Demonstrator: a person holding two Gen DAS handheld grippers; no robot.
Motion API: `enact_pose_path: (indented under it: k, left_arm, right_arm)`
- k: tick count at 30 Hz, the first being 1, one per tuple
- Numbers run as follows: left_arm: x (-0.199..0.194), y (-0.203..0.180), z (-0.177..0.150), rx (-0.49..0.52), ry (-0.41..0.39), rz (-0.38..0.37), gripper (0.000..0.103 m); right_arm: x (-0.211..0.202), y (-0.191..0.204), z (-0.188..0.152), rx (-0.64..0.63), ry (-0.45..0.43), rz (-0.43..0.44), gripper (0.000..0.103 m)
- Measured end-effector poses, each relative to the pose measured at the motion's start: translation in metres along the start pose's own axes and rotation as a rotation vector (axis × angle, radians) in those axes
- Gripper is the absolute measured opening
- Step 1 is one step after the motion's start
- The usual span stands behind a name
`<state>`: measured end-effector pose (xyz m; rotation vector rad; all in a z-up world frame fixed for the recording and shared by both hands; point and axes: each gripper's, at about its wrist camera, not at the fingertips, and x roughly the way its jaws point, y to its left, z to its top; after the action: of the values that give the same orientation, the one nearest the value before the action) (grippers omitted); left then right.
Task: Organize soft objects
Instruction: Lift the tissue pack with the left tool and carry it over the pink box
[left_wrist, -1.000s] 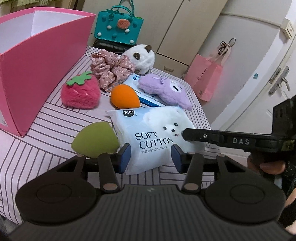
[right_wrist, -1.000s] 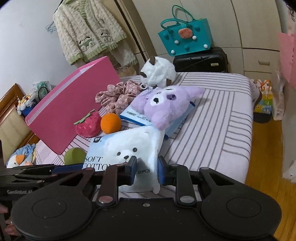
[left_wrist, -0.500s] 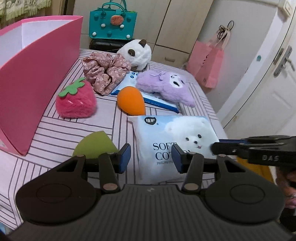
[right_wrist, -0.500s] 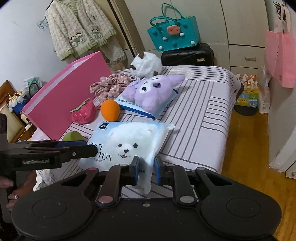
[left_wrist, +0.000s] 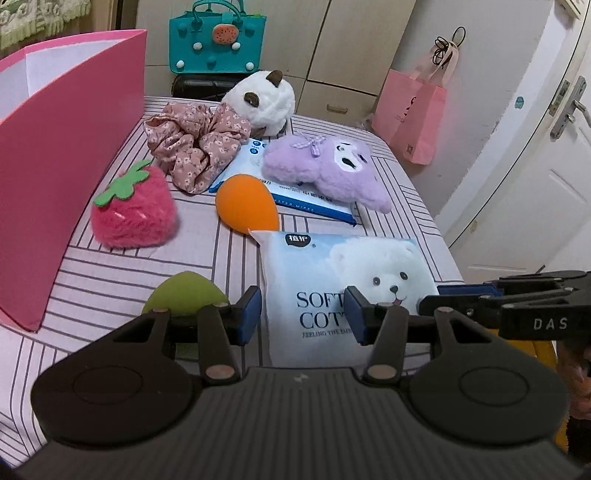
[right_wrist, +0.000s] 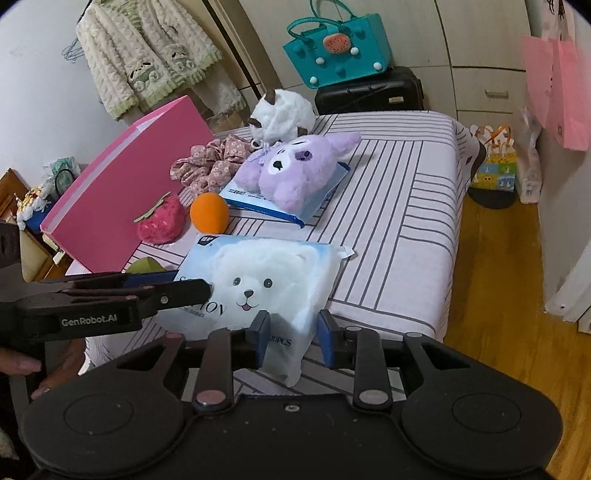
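A pale blue "Soft Cotton" pack with a white bear (left_wrist: 332, 280) (right_wrist: 266, 280) lies at the near edge of the striped table (left_wrist: 110, 280). My left gripper (left_wrist: 303, 314) is open just above its near end. My right gripper (right_wrist: 293, 336) is open, its pads on either side of the pack's corner, which hangs over the table edge. A green sponge (left_wrist: 184, 293), an orange sponge (left_wrist: 245, 208), a pink strawberry plush (left_wrist: 135, 210), a floral scrunchie (left_wrist: 194, 144), a purple plush (left_wrist: 325, 166) and a white plush (left_wrist: 260, 99) lie behind.
A tall pink box (left_wrist: 62, 155) stands open on the table's left side. A blue wipes pack (left_wrist: 295, 192) lies under the purple plush. A teal bag (left_wrist: 218, 40) sits on a black suitcase behind the table. A wooden floor (right_wrist: 498, 266) lies to the right.
My right gripper, shut on the pack's corner earlier, has opened and let it go. Both grippers have pulled back slightly; the pack now lies flat on the table.
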<state>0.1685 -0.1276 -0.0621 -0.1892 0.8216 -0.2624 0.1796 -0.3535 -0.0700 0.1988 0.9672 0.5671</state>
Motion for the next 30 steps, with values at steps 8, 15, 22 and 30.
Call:
enact_pose_path:
  k: [8, 15, 22, 30]
  left_arm:
    - [-0.001, -0.004, 0.004, 0.049, -0.003, -0.040, 0.038]
    - [-0.002, -0.004, 0.014, 0.091, 0.038, -0.074, 0.038]
    - [-0.015, -0.008, 0.029, 0.149, 0.072, -0.102, 0.038]
    - [-0.047, -0.007, 0.058, 0.277, 0.064, -0.123, 0.038]
  right_arm:
    - [-0.002, 0.012, 0.002, -0.023, 0.002, -0.048, 0.032]
    - [-0.012, 0.020, 0.008, -0.007, -0.015, -0.058, 0.037]
    - [-0.028, 0.039, 0.015, -0.018, -0.015, -0.082, 0.041]
    - [-0.046, 0.068, 0.031, -0.068, -0.025, -0.070, 0.046]
